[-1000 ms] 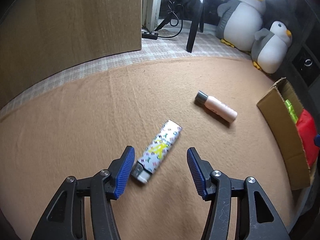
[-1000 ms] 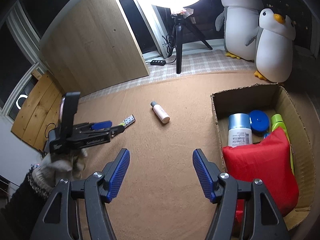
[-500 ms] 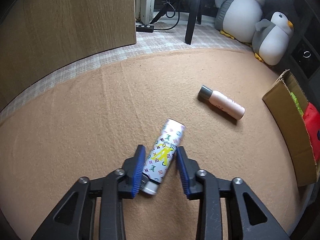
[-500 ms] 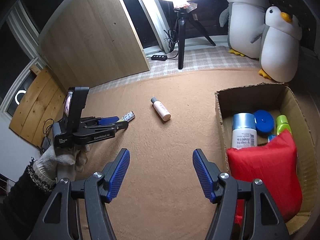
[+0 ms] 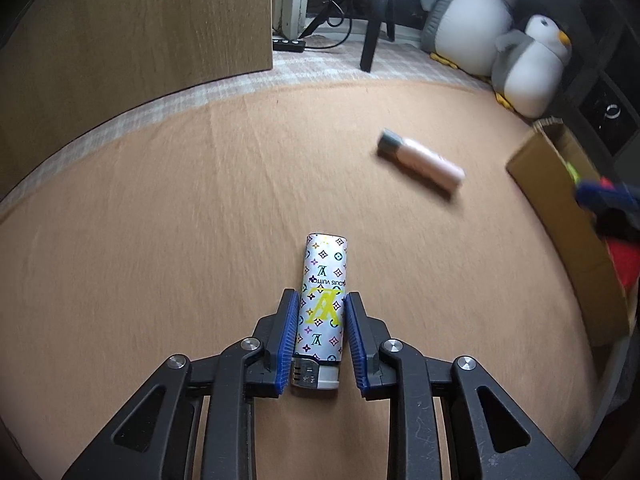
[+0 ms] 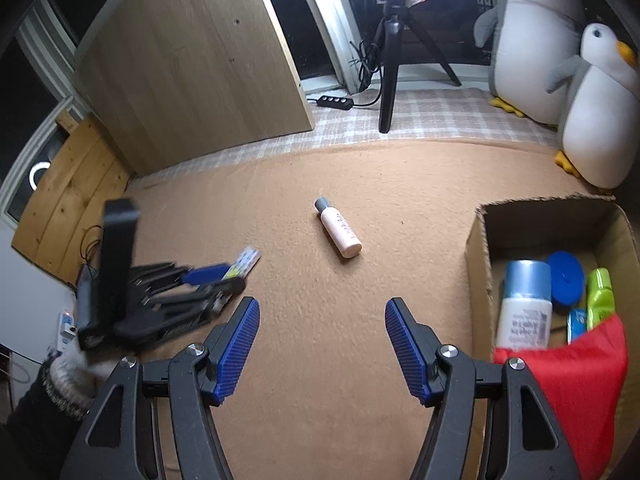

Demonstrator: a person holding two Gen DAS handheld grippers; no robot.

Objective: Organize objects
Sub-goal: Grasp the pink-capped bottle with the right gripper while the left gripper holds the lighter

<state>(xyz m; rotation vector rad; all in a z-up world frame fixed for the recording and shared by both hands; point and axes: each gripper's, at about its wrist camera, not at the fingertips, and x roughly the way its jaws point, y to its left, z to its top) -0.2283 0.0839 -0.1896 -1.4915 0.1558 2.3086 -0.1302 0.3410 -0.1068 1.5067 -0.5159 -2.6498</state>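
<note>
A white lighter [image 5: 324,292] with a colourful monogram print lies on the tan felt mat [image 5: 160,240]. My left gripper [image 5: 321,296] is closing on it, and both blue pads press its long sides. The right wrist view shows that same lighter [image 6: 245,264] sticking out of my left gripper [image 6: 234,278], which a gloved hand [image 6: 76,360] holds. My right gripper [image 6: 322,304] hangs open over bare mat, holding nothing. A pink bottle [image 6: 338,228] with a grey cap lies ahead of it. A cardboard box [image 6: 478,248] stands at the right.
The box holds a white bottle [image 6: 524,304], a blue lid [image 6: 566,278], a green bottle [image 6: 600,296] and a red cloth [image 6: 572,376]. Two plush penguins [image 6: 528,40], a tripod [image 6: 390,80], a power strip [image 6: 336,101] and a wooden board [image 6: 192,72] stand beyond the mat.
My left gripper's jaws have come together onto the lighter, which turned to line up with the fingers. The right gripper shifted left, away from the box, and stayed open.
</note>
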